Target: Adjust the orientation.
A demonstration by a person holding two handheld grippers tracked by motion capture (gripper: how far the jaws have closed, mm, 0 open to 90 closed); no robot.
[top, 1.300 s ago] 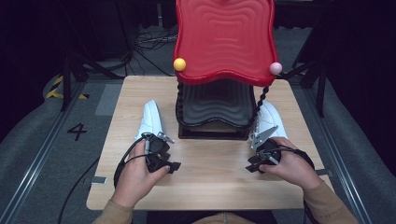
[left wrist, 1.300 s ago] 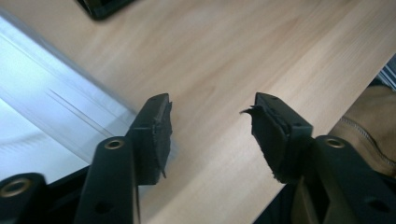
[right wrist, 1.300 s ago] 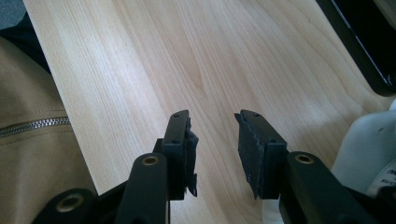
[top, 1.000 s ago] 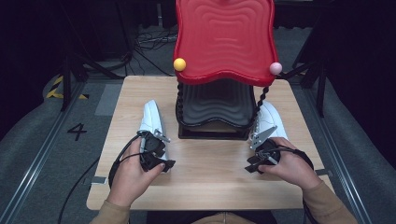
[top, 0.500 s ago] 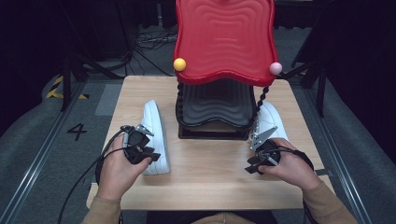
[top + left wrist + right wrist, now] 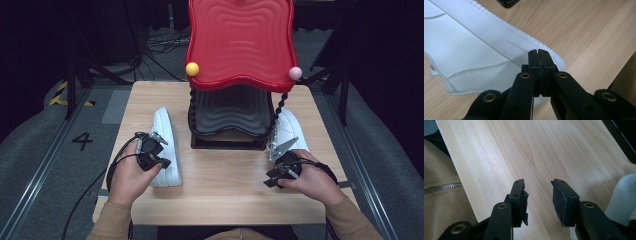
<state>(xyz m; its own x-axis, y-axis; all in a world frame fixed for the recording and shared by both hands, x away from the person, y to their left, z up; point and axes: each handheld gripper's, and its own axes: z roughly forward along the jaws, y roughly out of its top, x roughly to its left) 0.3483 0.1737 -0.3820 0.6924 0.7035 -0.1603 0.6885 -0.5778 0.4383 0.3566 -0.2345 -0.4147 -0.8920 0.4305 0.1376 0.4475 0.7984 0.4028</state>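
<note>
the high view looks forward and down from above the person's side of the desk (image 6: 225, 185), far enough to take in all its edges. the left gripper view sits close above the white shoe (image 6: 469, 57) near the desk's left edge, which the high view shares (image 6: 167, 145). the right gripper view skims the bare wood (image 6: 506, 152) near the front edge.

The left gripper (image 6: 161, 161) has slid from the table's lower left toward frame left, and its jaws have just been closing, nothing visible between them. The left white shoe (image 6: 165, 145) has slid down-frame toward the table's near edge.
</note>
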